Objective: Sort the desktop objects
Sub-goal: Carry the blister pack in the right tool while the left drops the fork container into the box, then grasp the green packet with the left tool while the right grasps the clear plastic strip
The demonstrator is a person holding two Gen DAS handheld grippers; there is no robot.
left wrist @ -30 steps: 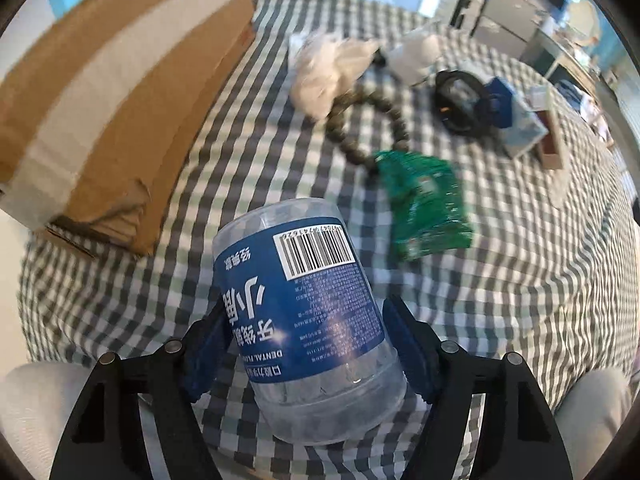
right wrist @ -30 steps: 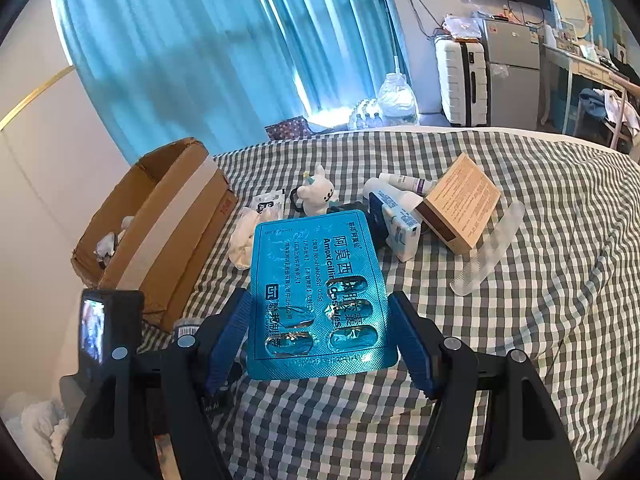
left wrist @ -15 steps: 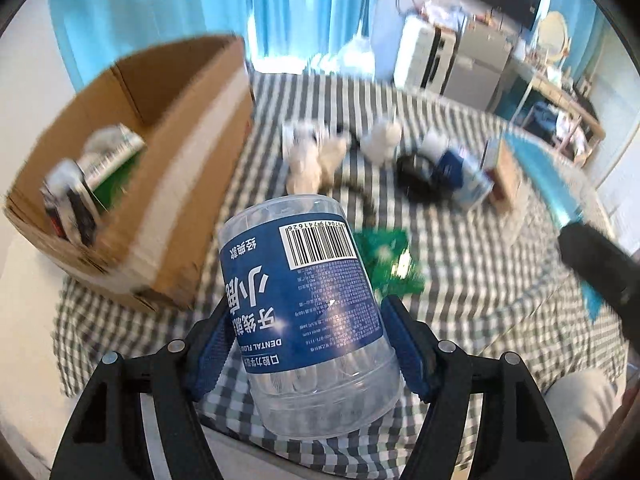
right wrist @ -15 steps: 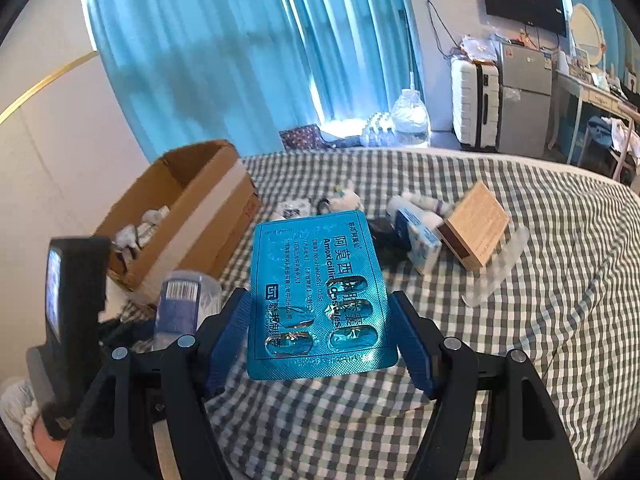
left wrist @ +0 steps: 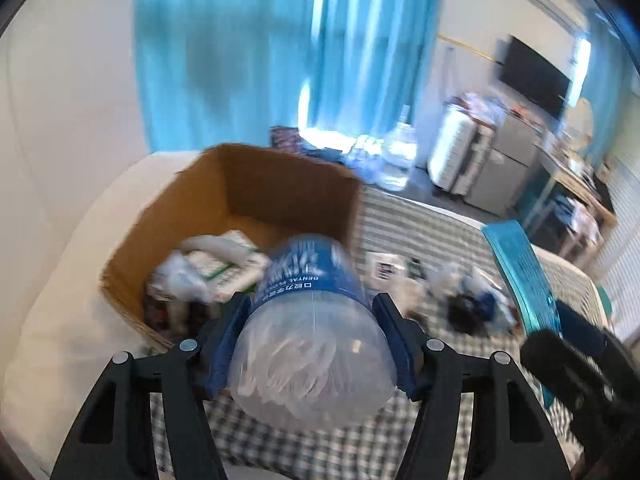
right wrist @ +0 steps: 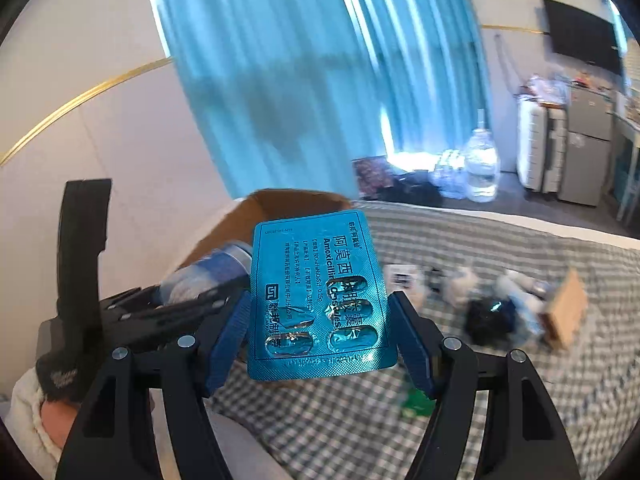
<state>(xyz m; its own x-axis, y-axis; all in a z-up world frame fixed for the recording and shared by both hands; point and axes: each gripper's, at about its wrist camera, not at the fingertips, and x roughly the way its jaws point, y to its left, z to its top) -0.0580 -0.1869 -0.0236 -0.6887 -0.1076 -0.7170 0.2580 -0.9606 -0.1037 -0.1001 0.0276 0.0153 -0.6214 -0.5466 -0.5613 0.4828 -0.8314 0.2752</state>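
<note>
Now we carry both items toward the cardboard box (left wrist: pixel 240 184): our left gripper (left wrist: pixel 312 344) clamps a dental floss jar (left wrist: pixel 312 336), our right gripper (right wrist: pixel 320 332) clamps an amoxicillin blister pack (right wrist: pixel 316 292). Next, likely, lowering each over the box and releasing.

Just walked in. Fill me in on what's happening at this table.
A person is sorting clutter from a checked tablecloth into a cardboard box. The left hand-held gripper is clamped on a clear dental floss jar, raised near the box's open top. The right hand-held gripper grips a blue amoxicillin blister pack. More small items lie on the cloth, too blurred to name.
</note>
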